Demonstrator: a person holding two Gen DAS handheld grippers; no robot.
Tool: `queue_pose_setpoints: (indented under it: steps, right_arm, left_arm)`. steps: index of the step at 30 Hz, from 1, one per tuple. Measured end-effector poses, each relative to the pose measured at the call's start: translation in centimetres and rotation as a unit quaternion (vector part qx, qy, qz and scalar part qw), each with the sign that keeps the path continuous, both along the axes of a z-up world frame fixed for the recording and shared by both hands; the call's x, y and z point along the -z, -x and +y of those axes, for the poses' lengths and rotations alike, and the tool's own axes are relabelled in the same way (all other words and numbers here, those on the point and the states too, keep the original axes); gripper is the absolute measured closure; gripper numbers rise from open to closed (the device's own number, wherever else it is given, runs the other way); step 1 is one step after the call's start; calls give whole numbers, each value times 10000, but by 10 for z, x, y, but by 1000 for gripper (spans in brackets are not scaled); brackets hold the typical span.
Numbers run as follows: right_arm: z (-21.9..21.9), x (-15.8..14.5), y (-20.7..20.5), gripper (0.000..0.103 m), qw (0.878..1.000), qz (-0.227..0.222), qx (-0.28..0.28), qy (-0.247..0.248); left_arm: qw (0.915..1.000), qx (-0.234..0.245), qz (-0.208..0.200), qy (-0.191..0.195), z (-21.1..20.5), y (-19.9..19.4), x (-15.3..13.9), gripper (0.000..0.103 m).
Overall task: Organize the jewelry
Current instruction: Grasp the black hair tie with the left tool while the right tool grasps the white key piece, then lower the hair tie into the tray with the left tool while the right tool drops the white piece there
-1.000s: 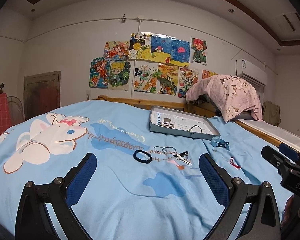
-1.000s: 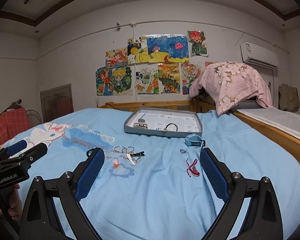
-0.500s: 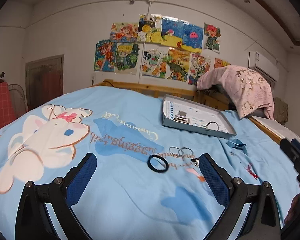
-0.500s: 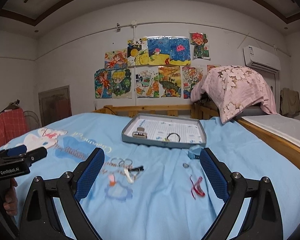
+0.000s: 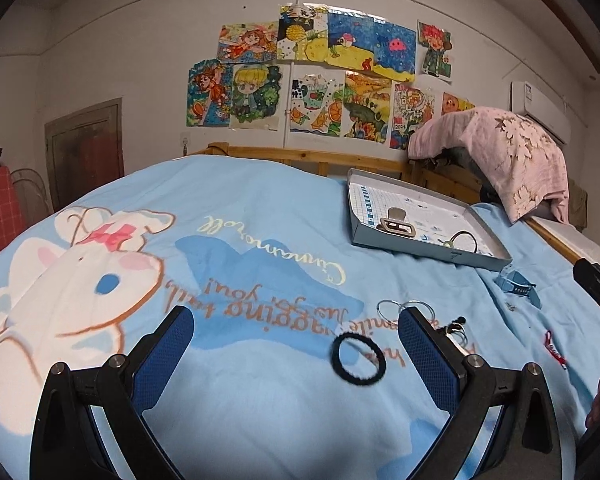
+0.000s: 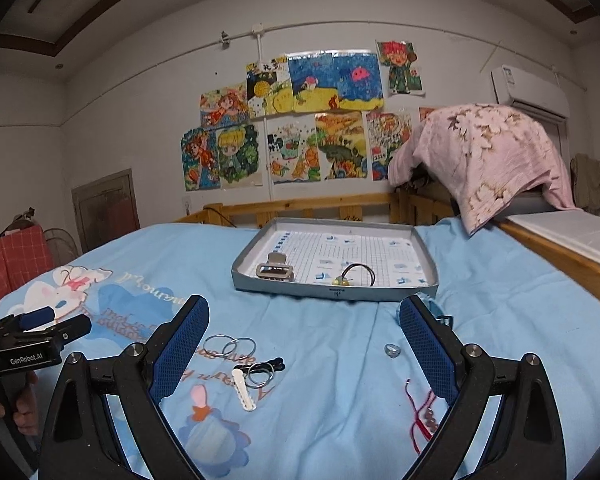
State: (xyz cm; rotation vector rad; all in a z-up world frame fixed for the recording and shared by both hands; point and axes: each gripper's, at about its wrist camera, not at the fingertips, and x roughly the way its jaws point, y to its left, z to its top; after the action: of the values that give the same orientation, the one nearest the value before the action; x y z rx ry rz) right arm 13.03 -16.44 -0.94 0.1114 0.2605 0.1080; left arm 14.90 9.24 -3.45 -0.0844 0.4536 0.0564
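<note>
We read "GenRobot.AI" on our left gripper point(image 6: 40, 354), both grippers spread wide, black hair tie point(image 5: 358, 359) between left fingers, tray point(image 6: 334, 290) at 12 o'clock, bare blue bedcover point(image 6: 520, 300) at 2 o'clock

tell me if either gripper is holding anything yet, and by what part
Nothing is held. The left gripper and right gripper are both open and empty; the black hair tie lies on the bed.

Black hair tie point(image 5: 358, 359); light-blue cartoon-print bedsheet point(image 5: 260, 208); seemingly red cord point(image 6: 420, 416).
</note>
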Motion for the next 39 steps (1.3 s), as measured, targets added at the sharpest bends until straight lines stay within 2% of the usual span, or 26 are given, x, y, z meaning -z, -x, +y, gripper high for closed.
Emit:
queue_pose_setpoints:
  steps: [5,8,10,12,13,15,17,22,29,31,37,39]
  right_arm:
    - [6,11,-28,9,9992,242,-330,-51]
    - [12,20,-39,12,9973,395,-612,-25]
    - [17,27,-43,26,9955,506,-797,-11]
    - [21,35,-45,30,9937,598,-951,13]
    - [23,38,-46,33,9928,634,-1019,39]
    - [30,45,-47,43,9902,725,-1190,131]
    - [35,49,-45,48,9882,765,-1310,211]
    - [42,62,-46,66,9832,996,-1489,361]
    - [43,78,-54,71,9776,1378,-1553,355]
    - [44,83,-57,79,9751,1505,-1591,353]
    - [46,94,-63,79,9680,1812,-1710,285]
    - [48,99,-65,79,9650,1929,-1755,272]
  left_arm:
    - [9994,295,177,-28,-3,-22,8,1]
    - [9983,486,314,99,-1,-26,18,14]
    - [9971,613,428,164,-2,-28,24,23]
    - [9953,745,574,242,-2,-31,30,36]
    - [9941,818,659,273,-2,-33,34,39]
    - [9915,956,825,297,-5,-37,41,52]
    - [9891,1070,976,277,-8,-40,47,58]
    - [9861,1078,1247,227,-12,-46,56,62]
    - [9841,1043,1422,226,-14,-51,64,64]
    - [9833,1044,1470,235,-13,-52,65,69]
    - [9805,1115,1588,311,-12,-55,71,85]
    - [9800,1118,1621,299,-14,-55,72,95]
